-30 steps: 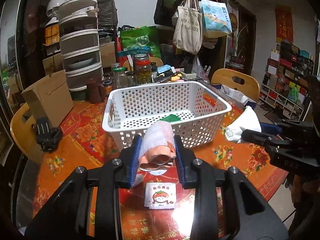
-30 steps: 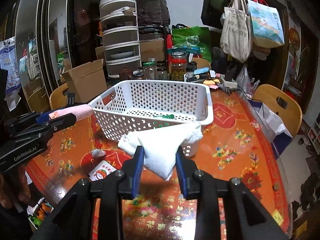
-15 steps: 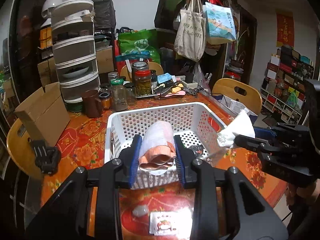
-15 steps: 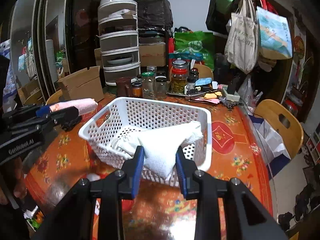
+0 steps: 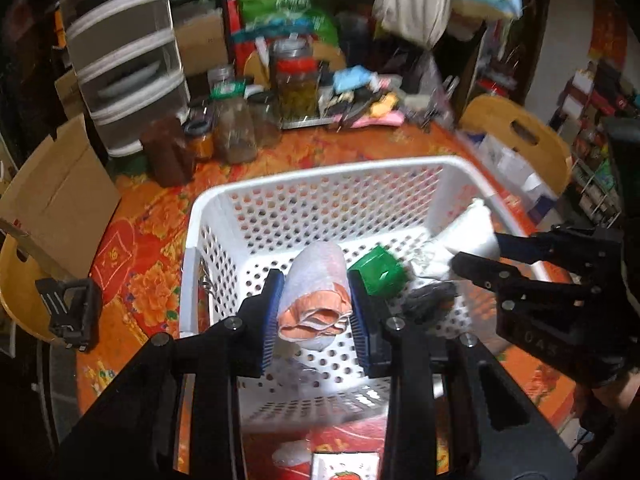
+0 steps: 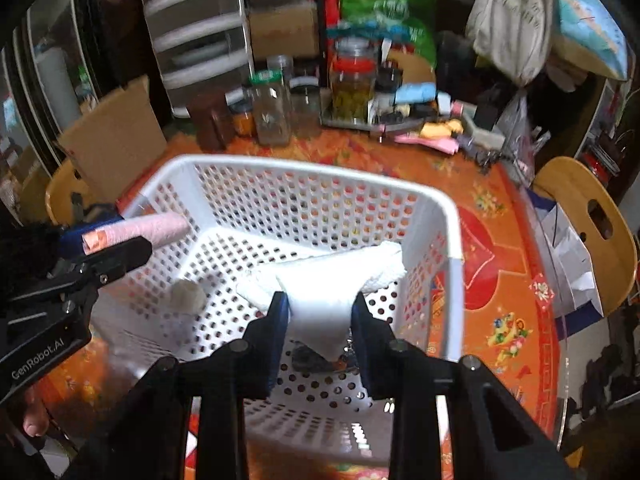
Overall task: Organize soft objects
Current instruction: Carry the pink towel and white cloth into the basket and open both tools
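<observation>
A white perforated basket (image 5: 320, 178) (image 6: 448, 216) stands on the orange flowered table. My left gripper (image 5: 316, 316) is shut on a rolled pink and orange cloth (image 5: 316, 296), held above the basket's inside; the roll (image 6: 136, 232) also shows at the left of the right wrist view. My right gripper (image 6: 320, 320) is shut on a white folded cloth (image 6: 328, 292), hanging over the basket's right half; from the left wrist view that cloth (image 5: 468, 236) sits by the right rim. A green block (image 5: 378, 272) and a small pale ball (image 6: 188, 296) lie on the basket floor.
Glass jars (image 6: 354, 80), a dark cup (image 5: 170, 156), stacked white containers (image 5: 120, 52) and a cardboard box (image 5: 56, 196) crowd the table's far side. Wooden chairs (image 6: 588, 216) stand around. A small printed packet (image 5: 344, 466) lies on the table in front of the basket.
Both grippers have moved forward with their cloths, from in front of the basket to above its inside, and tilted further down. Neither grip has changed.
</observation>
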The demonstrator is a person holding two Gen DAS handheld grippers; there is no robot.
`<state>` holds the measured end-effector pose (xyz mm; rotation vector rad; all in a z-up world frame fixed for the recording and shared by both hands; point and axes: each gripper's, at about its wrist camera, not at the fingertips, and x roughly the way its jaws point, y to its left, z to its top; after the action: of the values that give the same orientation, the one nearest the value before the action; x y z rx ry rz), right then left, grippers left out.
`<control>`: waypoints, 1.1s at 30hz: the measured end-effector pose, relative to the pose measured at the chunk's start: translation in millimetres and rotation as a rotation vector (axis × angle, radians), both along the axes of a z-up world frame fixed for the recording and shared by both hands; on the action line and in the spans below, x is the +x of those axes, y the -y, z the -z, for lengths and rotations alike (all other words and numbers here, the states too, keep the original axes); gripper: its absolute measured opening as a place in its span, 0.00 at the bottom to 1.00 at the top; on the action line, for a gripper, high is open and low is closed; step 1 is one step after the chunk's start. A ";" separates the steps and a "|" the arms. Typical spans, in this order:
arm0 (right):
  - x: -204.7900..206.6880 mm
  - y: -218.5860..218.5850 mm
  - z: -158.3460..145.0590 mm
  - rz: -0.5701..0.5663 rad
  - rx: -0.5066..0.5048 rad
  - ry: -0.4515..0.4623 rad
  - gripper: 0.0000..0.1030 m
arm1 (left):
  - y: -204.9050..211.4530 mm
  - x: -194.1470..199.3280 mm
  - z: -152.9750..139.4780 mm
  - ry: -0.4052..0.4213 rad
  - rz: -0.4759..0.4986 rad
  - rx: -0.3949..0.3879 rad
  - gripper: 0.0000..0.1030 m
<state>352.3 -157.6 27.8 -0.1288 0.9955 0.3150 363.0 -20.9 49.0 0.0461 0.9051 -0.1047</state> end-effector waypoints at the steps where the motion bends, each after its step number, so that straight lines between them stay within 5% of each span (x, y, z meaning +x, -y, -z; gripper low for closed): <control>1: 3.7 -2.0 6.0 0.000 -0.007 -0.016 0.29 | -0.5 7.8 7.2 -0.020 -0.004 0.000 0.29; 13: 29.5 -22.4 41.4 -0.009 -0.068 -0.106 0.29 | 2.3 44.6 67.2 -0.172 0.001 0.035 0.29; 23: 37.6 -22.8 55.7 -0.009 -0.098 -0.145 0.32 | 6.9 50.8 86.3 -0.232 0.013 0.022 0.29; 26: 38.2 -18.7 53.6 0.000 -0.080 -0.134 0.41 | 5.5 49.9 86.4 -0.229 0.012 0.003 0.30; 28: 37.3 -15.8 50.9 0.006 -0.070 -0.126 0.60 | 3.5 47.6 82.5 -0.214 0.014 -0.017 0.41; 31: 32.7 -10.8 43.6 0.003 -0.038 -0.106 0.66 | -0.3 43.2 75.4 -0.185 -0.001 -0.008 0.54; 33: 29.4 -6.6 38.3 0.010 -0.033 -0.086 0.81 | -6.8 38.7 69.4 -0.166 -0.006 -0.030 0.57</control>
<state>381.7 -151.0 -10.5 -0.1413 1.0866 0.2967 401.8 -14.1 -20.4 0.0068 1.0697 -0.1175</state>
